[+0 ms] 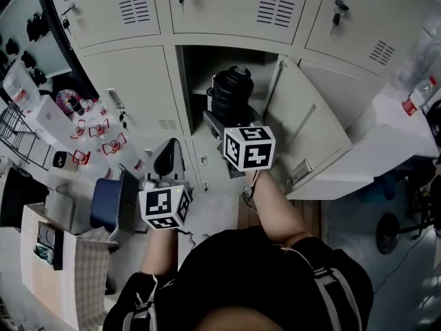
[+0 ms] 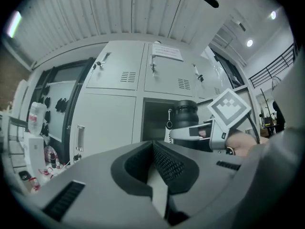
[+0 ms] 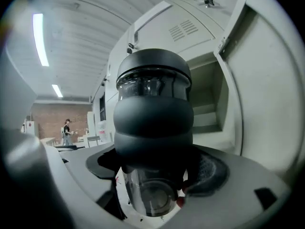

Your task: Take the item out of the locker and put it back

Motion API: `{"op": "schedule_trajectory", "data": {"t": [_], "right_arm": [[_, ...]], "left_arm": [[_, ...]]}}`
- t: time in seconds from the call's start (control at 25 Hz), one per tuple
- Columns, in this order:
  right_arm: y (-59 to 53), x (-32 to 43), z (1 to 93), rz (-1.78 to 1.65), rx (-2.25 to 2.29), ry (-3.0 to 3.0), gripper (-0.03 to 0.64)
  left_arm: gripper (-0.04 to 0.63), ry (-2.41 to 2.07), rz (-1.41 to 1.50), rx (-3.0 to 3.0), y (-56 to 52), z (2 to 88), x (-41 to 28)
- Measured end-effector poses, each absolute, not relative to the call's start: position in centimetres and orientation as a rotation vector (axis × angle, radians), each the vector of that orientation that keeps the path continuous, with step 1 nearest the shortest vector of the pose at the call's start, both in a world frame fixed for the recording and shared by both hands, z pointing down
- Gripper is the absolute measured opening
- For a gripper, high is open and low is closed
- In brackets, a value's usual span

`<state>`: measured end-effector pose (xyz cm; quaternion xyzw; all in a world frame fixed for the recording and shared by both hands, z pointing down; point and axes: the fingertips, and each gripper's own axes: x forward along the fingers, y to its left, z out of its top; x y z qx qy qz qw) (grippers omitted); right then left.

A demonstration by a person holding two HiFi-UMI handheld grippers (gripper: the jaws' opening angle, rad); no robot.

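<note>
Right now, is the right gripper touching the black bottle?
Touching. The right gripper view shows the right gripper with its jaws pressed against both sides of the black bottle, with no gap visible.

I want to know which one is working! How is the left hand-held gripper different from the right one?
The right hand-held gripper is shut on the black bottle; the left hand-held gripper is shut on nothing. The right one is up at the open locker; the left one sits lower, off to its side. Both carry a marker cube.
</note>
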<state>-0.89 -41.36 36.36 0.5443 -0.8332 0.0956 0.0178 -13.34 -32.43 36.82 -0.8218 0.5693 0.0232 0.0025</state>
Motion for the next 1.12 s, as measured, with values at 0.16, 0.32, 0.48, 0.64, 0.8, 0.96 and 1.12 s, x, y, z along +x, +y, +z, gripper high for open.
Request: {"op": "schedule_trajectory", "data": {"t": [0.16, 0.32, 0.48, 0.64, 0.8, 0.96, 1.12], "right_arm": [[-37.5, -0.8, 35.7, 0.234, 1.628, -2.635, 0.423], [-34.2, 0.1, 35.9, 0.205, 1.591, -2.654, 0.423], [-32.1, 1.2, 36.8, 0.196, 1.575, -2.650, 0.423], [-31.5, 2.2, 37.9, 0.187, 1.602, -2.621, 0.423], [-31.7, 3.0, 38.7, 0.220, 1.628, -2.602, 0.423], [-32.2, 3.2, 38.7, 0.219, 1.642, -2.593, 0.423], [-33.4, 2.8, 38.2, 0.226, 1.656, -2.601, 0.423]], "left_arm": [[0.013, 1.810, 0.062, -2.570, -30.7, 37.1, -12.0], [0.013, 1.827, 0.054, -2.566, -29.6, 37.4, -10.9], [0.012, 1.835, 0.045, -2.566, -28.6, 37.9, -10.0], [0.013, 1.829, 0.031, -2.571, -27.8, 38.3, -9.1], [0.012, 1.819, 0.023, -2.571, -27.3, 38.3, -8.7], [0.013, 1.815, 0.021, -2.560, -27.4, 37.9, -8.8], [0.012, 1.816, 0.024, -2.554, -27.9, 37.5, -9.3]]}}
